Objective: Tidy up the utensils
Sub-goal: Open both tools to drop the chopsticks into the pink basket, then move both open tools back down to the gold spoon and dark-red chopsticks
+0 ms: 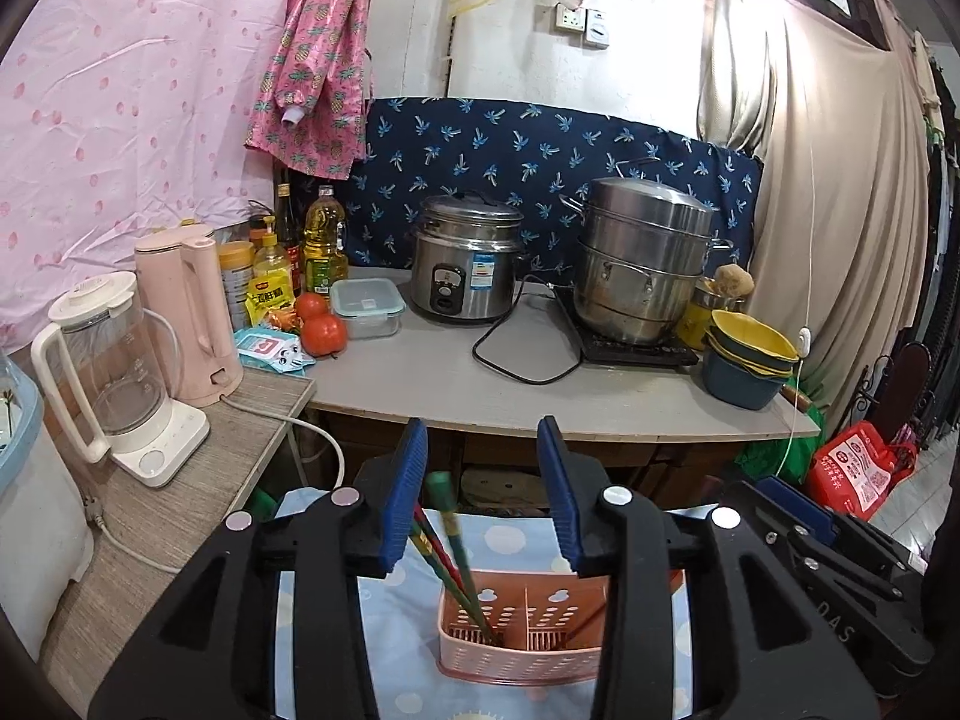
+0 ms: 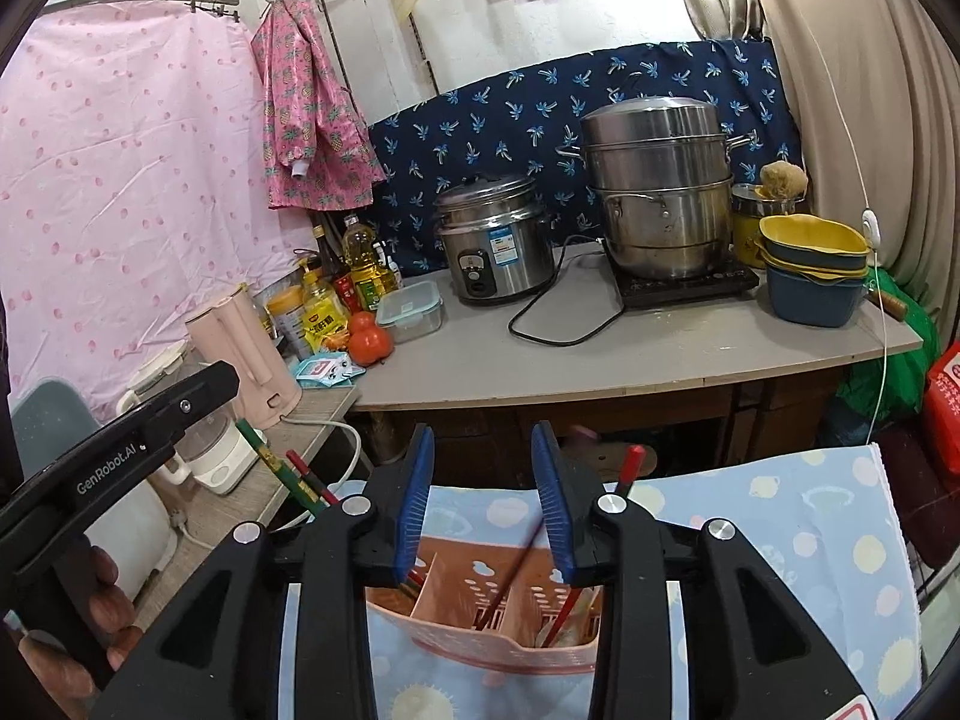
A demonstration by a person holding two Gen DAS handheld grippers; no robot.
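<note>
A pink perforated utensil basket point(image 1: 516, 669) with a divider stands on a pale blue dotted cloth point(image 1: 396, 636). Green and red chopsticks point(image 1: 447, 531) stand in its left compartment and lean up toward the left pad of my left gripper point(image 1: 483, 426). That gripper is open and does not pinch them. In the right wrist view my right gripper point(image 2: 483, 431) hangs open over the basket point(image 2: 480, 657). Red chopsticks point(image 2: 517, 564), blurred, slant down between its fingers into the right compartment, and no pad grips them. The same green and red chopsticks point(image 2: 288, 474) show at the left.
A grey counter point(image 1: 600, 396) behind holds a rice cooker point(image 1: 465, 261), a stacked steel steamer point(image 1: 642, 264), stacked bowls point(image 1: 750, 360), tomatoes, bottles and a lidded box. A side table on the left carries a pink kettle point(image 1: 192, 318) and a glass jug point(image 1: 114, 372). A hand point(image 2: 102, 606) holds the left tool.
</note>
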